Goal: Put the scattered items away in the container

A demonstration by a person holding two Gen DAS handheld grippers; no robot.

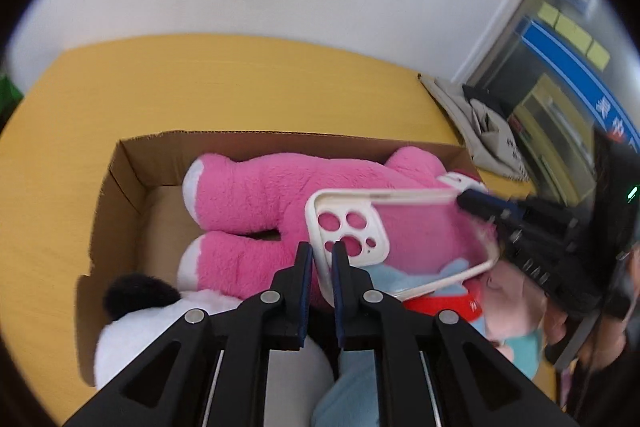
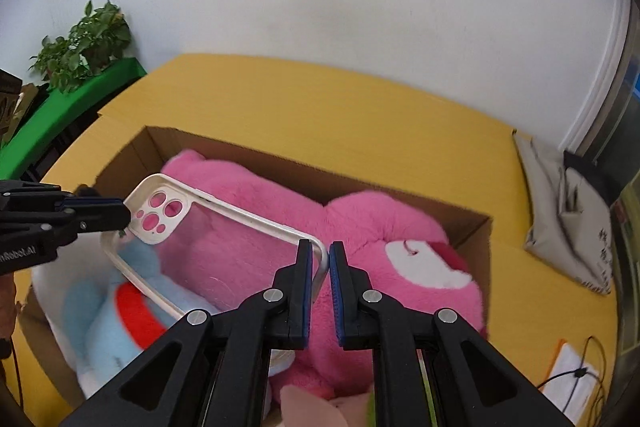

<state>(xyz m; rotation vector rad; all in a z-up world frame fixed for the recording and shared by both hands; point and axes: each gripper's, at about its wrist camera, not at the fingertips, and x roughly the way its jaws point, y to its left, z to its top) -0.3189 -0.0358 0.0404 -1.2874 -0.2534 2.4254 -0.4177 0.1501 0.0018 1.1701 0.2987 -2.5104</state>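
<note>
A clear phone case with a white rim (image 1: 400, 239) hangs above the open cardboard box (image 1: 132, 171). My left gripper (image 1: 322, 253) is shut on its camera-hole end. My right gripper (image 2: 321, 253) is shut on the opposite end of the case (image 2: 224, 239). Each gripper also shows in the other's view: the right gripper (image 1: 466, 201) at the case's far corner, the left gripper (image 2: 124, 219) at its camera corner. In the box (image 2: 472, 227) lie a big pink plush (image 1: 256, 195), a panda plush (image 1: 168, 319) and a light-blue plush with a red band (image 2: 120, 303).
The box sits on a yellow table (image 2: 320, 99) against a white wall. A grey cloth bag (image 2: 568, 211) lies at the table's right edge. A paper with a black cable (image 2: 576, 375) lies at the near right. A potted plant (image 2: 84, 43) stands on a green shelf, left.
</note>
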